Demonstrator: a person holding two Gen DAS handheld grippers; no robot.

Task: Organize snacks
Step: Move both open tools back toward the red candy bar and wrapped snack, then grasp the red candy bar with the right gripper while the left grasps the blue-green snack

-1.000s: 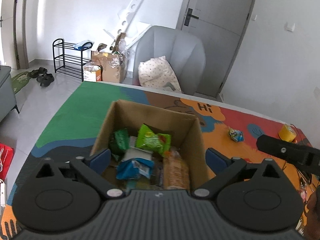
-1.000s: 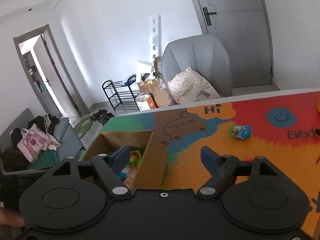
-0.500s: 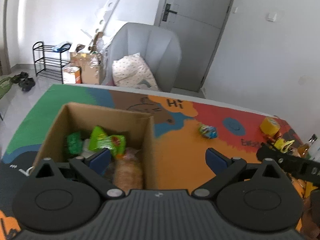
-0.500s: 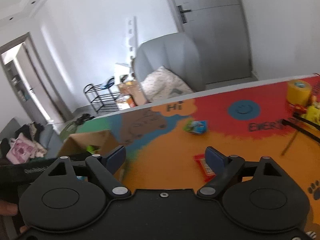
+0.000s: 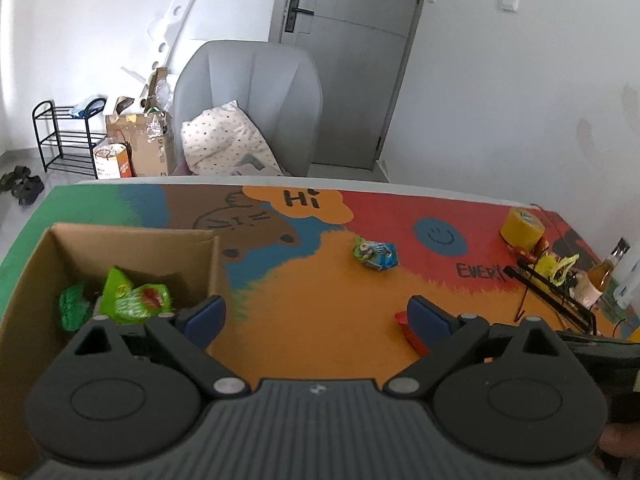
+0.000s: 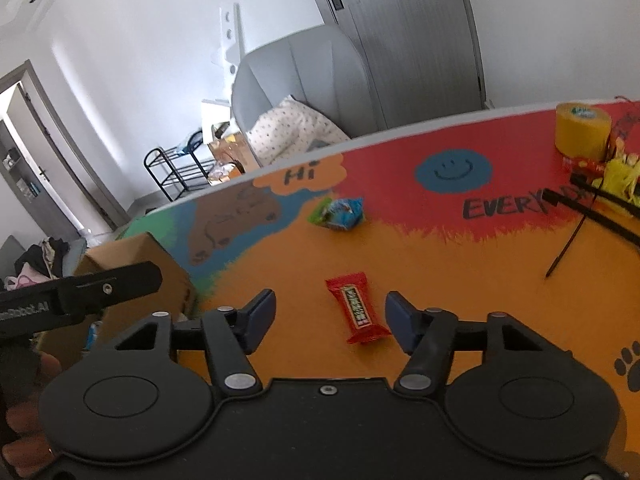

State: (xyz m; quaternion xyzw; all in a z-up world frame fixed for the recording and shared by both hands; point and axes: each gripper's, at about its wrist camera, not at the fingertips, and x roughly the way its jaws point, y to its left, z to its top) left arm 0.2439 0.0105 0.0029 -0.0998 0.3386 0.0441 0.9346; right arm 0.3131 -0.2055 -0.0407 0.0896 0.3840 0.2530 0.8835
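While both tools hang empty above the surface: two snacks lie loose, the rest sit boxed.
right tool (image 6: 330, 316): jaws spread wide, nothing between the pads; red snack bar sits just ahead in the gap line, not touched. Likely lined up so a short push forward puts the pads on either side of it.
red snack bar (image 6: 357, 308): flat on the orange part of the surface (image 6: 460, 280), long axis roughly along the tool's pointing direction, so the jaws would close across its narrow width. Only its corner shows in the left view, behind the right pad.
left tool (image 5: 316, 318): jaws spread, empty; hovering by the near right corner of the box, probably parked out of the right tool's way.
cardboard box (image 5: 120, 236): open top, on the green/blue end of the surface; holds green packets (image 5: 134, 300) and more I can't make out. It is the collecting spot.
blue-green packet (image 6: 338, 213): loose farther back near the "Hi" print, well apart from both tools; probably next after the bar.
yellow tape roll (image 6: 582, 132): far right edge with black cables and clutter; not snacks, leave alone.
step judged: approach for picking the bar, grip not yet made.
risk: thin flat wrapper may slide under the pads if the tool comes in too high.
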